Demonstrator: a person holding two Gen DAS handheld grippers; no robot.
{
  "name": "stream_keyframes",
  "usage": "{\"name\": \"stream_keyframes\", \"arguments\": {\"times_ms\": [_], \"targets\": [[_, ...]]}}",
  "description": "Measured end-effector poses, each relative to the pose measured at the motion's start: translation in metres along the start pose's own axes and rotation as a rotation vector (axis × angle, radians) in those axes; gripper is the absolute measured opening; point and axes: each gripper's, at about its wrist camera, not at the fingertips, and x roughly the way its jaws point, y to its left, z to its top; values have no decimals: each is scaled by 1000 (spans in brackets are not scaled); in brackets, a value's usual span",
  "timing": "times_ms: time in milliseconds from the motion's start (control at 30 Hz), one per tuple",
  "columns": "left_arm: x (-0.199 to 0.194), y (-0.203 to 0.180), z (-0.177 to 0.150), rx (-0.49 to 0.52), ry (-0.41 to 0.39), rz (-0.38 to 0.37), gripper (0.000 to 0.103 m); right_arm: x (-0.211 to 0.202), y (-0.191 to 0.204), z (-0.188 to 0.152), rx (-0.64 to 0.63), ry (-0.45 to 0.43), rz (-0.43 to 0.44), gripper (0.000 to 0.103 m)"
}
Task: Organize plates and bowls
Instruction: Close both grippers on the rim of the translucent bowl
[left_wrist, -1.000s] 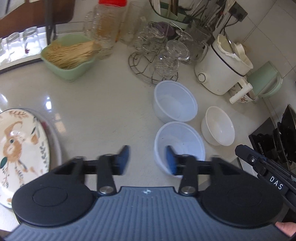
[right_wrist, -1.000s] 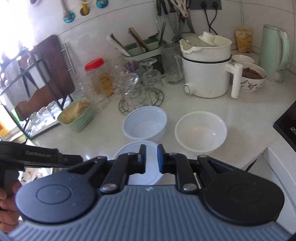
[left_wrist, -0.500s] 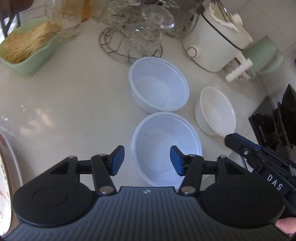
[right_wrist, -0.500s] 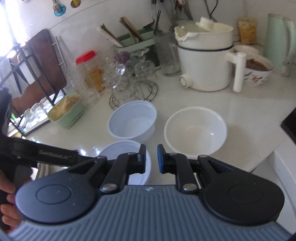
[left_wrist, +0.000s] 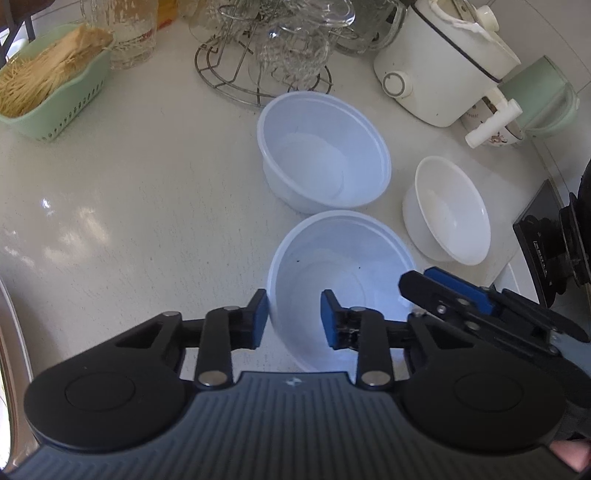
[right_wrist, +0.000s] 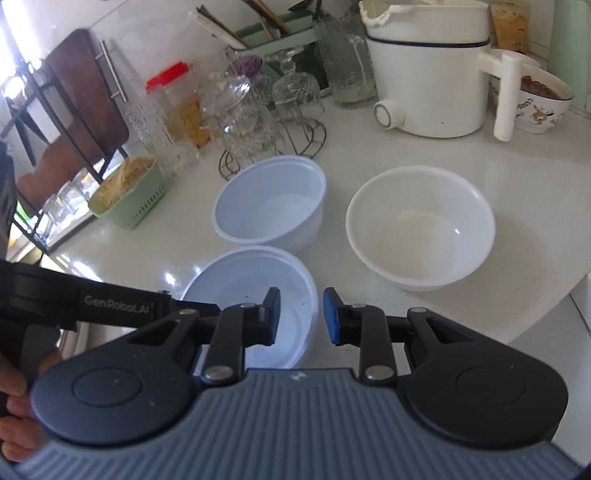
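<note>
We see the near translucent plastic bowl (left_wrist: 343, 280) straight ahead of the left gripper (left_wrist: 293, 319), at twelve o'clock, and its near-left rim runs between that gripper's jaws, which stand apart, one finger outside the wall and one inside. The right gripper (right_wrist: 301, 315) straddles the same bowl's right rim, its jaws also apart and clamped on nothing. We judge both equally near, so closing on the rim is what the move turns on. A second plastic bowl (left_wrist: 325, 151) sits touching it at twelve o'clock on the table (left_wrist: 147, 206); the white ceramic bowl (left_wrist: 448, 210) lies at two o'clock.
</note>
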Motion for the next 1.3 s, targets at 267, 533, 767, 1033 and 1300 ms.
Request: {"name": "stream_keyframes", "arguments": {"times_ms": [267, 533, 767, 1033, 1300], "targets": [[-8, 5, -4, -42, -6, 16, 24, 5, -2, -2, 30, 5, 16, 24], [-38, 21, -4, -76, -37, 33, 24, -1, 21, 6, 3, -3, 63, 24], [-59, 52, -9, -126, -52, 54, 24, 7, 54, 8, -54, 23, 104, 24], [-61, 71, -21, -81, -42, 137, 25, 18, 85, 4, -104, 62, 104, 24], [-57, 84, -31, -102, -34, 141, 25, 23, 100, -2, -113, 69, 89, 24]]}}
